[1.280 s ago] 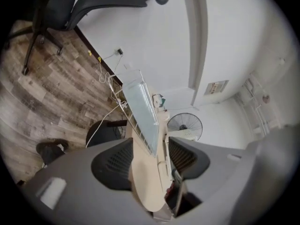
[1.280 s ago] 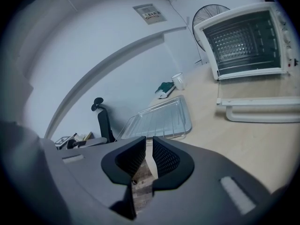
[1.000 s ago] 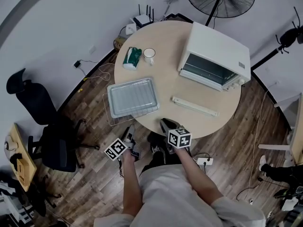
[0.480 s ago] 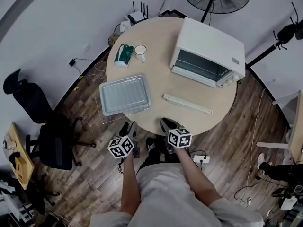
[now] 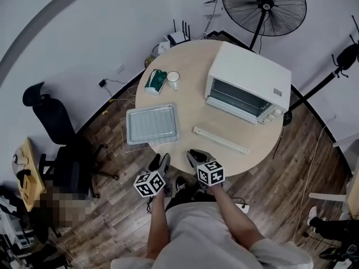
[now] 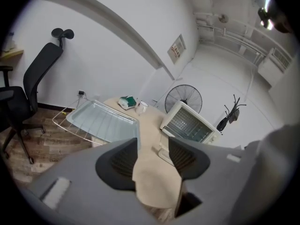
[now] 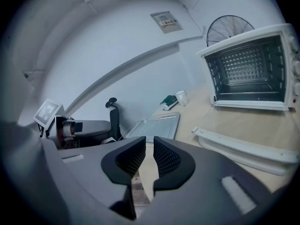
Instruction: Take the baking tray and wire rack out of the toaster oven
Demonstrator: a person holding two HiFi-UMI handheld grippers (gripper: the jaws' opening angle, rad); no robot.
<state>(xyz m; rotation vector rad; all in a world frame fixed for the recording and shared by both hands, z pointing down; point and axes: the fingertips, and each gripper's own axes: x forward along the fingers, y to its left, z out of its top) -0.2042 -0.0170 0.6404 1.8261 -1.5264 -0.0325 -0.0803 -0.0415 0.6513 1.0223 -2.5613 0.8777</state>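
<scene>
While the person stood at its near edge, one round table carried everything. On its far right sat one white toaster oven, door dropped open, its cavity facing the person; no brand on it could be read. One baking tray lay on the table's left side, well apart from the oven, resting on one wire rack that jutted past the table edge. One long white strip lay flat just before the oven door. Two grippers hovered side by side at the near edge, each bearing a cube of square markers: the left gripper had its jaws wide apart around nothing, and the right gripper kept only a narrow gap, also gripping nothing. One green packet lay just beside one white mug, whose contents could not be made out. One wall sign had print too small to read.
</scene>
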